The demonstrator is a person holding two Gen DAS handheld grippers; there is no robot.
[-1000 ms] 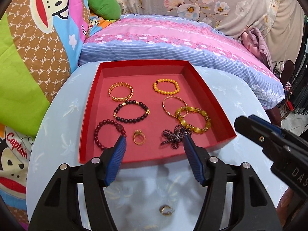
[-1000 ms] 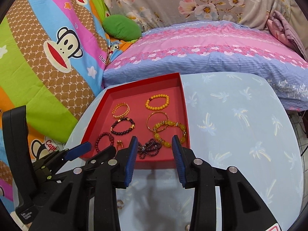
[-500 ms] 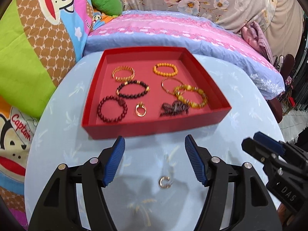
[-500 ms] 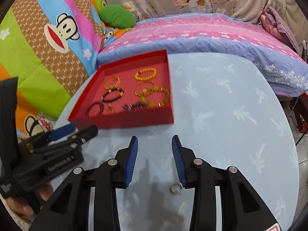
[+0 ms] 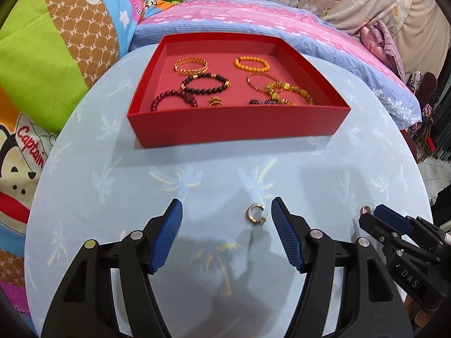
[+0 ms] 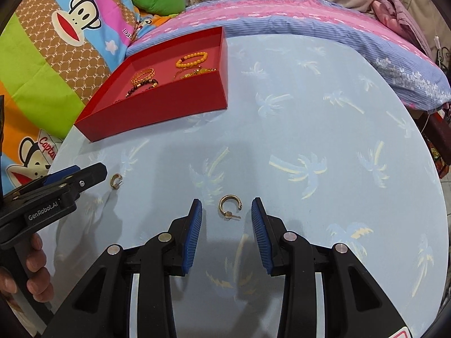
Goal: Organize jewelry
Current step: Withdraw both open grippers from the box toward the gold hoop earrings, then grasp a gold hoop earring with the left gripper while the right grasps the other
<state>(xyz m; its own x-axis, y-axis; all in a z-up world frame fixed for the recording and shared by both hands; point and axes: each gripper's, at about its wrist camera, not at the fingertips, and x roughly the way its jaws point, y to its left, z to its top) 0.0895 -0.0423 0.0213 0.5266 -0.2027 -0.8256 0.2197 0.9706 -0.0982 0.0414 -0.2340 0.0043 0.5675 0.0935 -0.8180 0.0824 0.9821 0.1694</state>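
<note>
Two gold hoop earrings lie loose on the blue palm-print tablecloth (image 6: 324, 107), well short of the red tray (image 5: 234, 125) that already holds the bracelets and a ring. The left gripper (image 5: 227, 235) hangs over one earring (image 5: 254, 214), jaws spread wide, the hoop sitting nearer the right-hand pad than the left. Over on the other side, the right gripper (image 6: 227, 232) frames the second earring (image 6: 230, 206), jaws likewise apart and nothing pinched. Both are lined up for a pick, I'd say. The trick here: these hoops are thin and flat on the cloth, so drop low, centre the hoop between the pads, close gently across the ring and not the post, and watch it doesn't skid or snag the fabric before carrying it to the tray
</note>
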